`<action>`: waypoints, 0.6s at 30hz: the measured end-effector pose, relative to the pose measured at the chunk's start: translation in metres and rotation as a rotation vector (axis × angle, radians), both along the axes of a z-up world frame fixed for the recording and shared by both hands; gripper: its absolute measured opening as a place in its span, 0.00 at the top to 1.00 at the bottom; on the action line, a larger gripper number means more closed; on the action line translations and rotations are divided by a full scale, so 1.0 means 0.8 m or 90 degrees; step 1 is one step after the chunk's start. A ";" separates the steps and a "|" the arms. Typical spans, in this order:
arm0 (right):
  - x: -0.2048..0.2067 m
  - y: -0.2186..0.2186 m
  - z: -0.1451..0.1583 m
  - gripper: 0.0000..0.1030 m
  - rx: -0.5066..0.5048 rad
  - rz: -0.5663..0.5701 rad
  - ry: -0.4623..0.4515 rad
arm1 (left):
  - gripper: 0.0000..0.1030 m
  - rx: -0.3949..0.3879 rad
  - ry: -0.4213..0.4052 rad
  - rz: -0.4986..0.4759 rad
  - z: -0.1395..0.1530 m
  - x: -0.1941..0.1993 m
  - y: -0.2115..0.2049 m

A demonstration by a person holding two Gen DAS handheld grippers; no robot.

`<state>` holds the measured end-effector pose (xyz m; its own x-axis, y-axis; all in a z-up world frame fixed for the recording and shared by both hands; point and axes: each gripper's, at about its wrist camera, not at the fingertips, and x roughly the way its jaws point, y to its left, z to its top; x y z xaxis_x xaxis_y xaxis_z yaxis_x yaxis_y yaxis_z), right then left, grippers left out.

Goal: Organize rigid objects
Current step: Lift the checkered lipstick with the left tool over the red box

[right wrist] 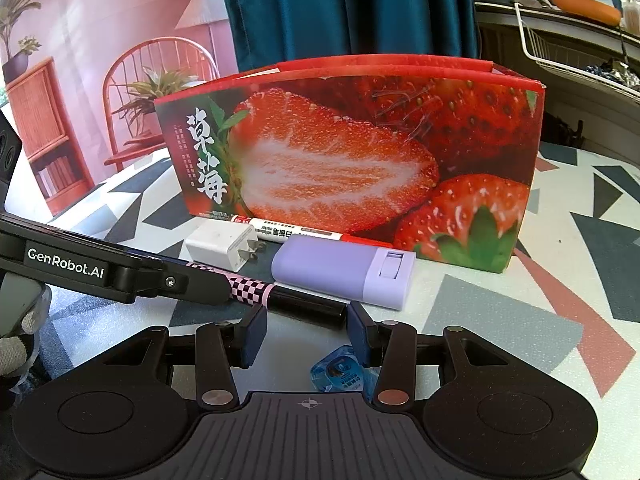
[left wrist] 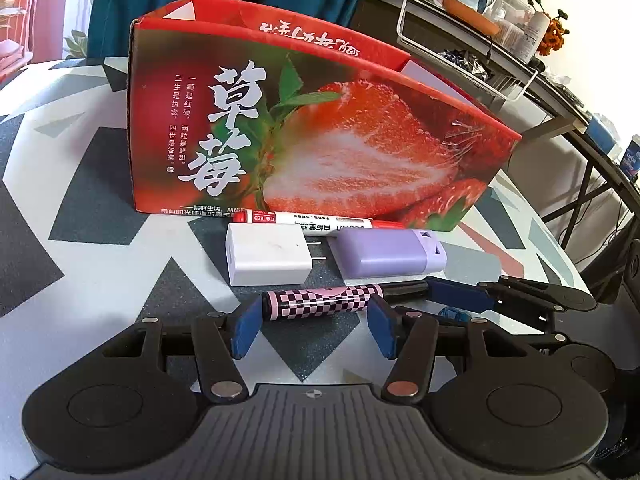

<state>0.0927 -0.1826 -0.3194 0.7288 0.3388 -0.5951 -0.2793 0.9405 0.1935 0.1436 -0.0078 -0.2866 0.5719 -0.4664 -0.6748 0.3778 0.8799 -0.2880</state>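
Observation:
A pen with a pink-and-black checked barrel [left wrist: 320,300] and a black cap [right wrist: 308,304] lies crosswise on the patterned table. My left gripper [left wrist: 314,328] stands open, and the checked part spans the gap just past its blue pads. My right gripper [right wrist: 306,332] is open too, with the black cap across its tips. Its finger [left wrist: 460,292] shows at the cap end in the left wrist view. Behind the pen lie a white plug charger [left wrist: 266,258], a purple case [left wrist: 384,254] and a red marker [left wrist: 308,220]. All three are in front of the open strawberry box [left wrist: 320,128].
A small blue packet [right wrist: 344,372] lies under the right gripper. The left gripper's fingers [right wrist: 200,284] reach in from the left, and a gloved hand [right wrist: 12,344] shows at that edge. A desk with a white wire rack [left wrist: 460,40] stands beyond the table on the right.

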 end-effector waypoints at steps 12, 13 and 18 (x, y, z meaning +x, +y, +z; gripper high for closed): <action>-0.009 -0.002 0.023 0.60 -0.001 -0.001 -0.044 | 0.42 -0.025 -0.030 0.001 0.023 -0.010 0.007; -0.010 -0.002 0.026 0.60 -0.002 0.000 -0.051 | 0.42 -0.026 -0.036 0.001 0.027 -0.012 0.007; -0.013 -0.003 0.061 0.59 -0.013 0.003 -0.109 | 0.42 -0.054 -0.075 0.006 0.063 -0.012 0.011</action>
<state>0.0827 -0.1853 -0.2702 0.8185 0.3315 -0.4692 -0.3103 0.9424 0.1244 0.1341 0.0011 -0.2359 0.6496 -0.5128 -0.5613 0.4053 0.8582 -0.3150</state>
